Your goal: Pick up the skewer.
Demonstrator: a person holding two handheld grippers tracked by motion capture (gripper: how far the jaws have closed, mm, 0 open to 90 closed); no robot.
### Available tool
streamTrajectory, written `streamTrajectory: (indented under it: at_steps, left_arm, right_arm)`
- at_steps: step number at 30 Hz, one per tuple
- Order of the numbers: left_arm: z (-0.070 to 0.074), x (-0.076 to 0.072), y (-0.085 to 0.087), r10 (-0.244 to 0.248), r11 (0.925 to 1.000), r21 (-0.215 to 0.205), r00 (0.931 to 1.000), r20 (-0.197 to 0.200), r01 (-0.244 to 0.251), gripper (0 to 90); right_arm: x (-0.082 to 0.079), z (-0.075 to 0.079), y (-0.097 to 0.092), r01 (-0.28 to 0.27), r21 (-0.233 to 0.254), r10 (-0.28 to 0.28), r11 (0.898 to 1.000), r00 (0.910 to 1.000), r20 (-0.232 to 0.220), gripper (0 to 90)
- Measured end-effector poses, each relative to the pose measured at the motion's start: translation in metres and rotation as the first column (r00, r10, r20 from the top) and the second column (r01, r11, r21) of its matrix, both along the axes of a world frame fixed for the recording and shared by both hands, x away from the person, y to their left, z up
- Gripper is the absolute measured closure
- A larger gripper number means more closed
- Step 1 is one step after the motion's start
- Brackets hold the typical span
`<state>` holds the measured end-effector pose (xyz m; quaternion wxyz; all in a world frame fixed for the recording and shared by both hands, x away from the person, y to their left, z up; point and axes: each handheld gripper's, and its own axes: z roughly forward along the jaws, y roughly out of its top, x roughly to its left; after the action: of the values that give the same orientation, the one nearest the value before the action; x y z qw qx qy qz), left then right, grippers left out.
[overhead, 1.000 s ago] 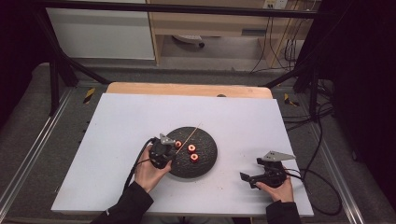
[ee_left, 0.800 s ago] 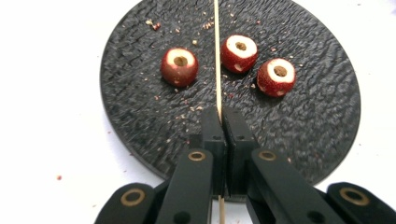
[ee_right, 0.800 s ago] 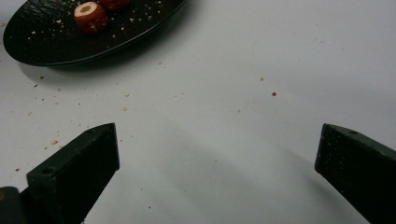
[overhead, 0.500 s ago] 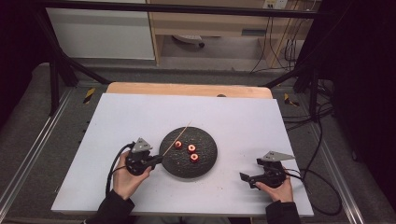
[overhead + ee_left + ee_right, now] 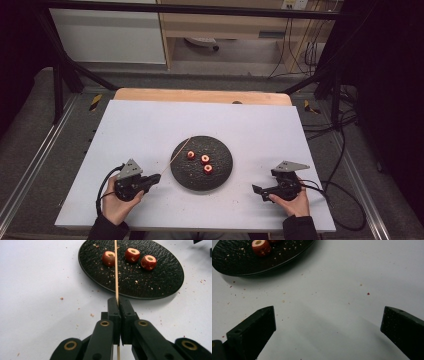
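Left gripper (image 5: 150,181) withdrawn left off the plate (image 5: 220,177), fingers clamping the bare skewer (image 5: 116,270); three fruit pieces (image 5: 205,159) unthreaded on it; right gripper (image 5: 260,191) fingers wide, idle.

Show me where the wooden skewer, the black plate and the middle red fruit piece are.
wooden skewer (image 5: 116,272), left gripper view, on its shaft above the plate.
black plate (image 5: 160,287), left gripper view, on a bare part near its right rim.
middle red fruit piece (image 5: 132,255), left gripper view, on its red side.
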<state>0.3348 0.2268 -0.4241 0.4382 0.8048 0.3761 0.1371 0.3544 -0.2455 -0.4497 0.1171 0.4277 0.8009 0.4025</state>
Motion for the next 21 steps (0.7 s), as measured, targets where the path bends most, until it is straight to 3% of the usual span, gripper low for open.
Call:
streamTrajectory:
  at_steps: [21]
  left_arm:
    - [-0.013, -0.01, 0.013, -0.05, 0.9985, -0.022, 0.9986, 0.016, 0.05, 88.1]
  right_arm:
    - [0.015, 0.026, 0.049, -0.049, -0.035, 0.05, 0.998, 0.9987, 0.008, 0.8]
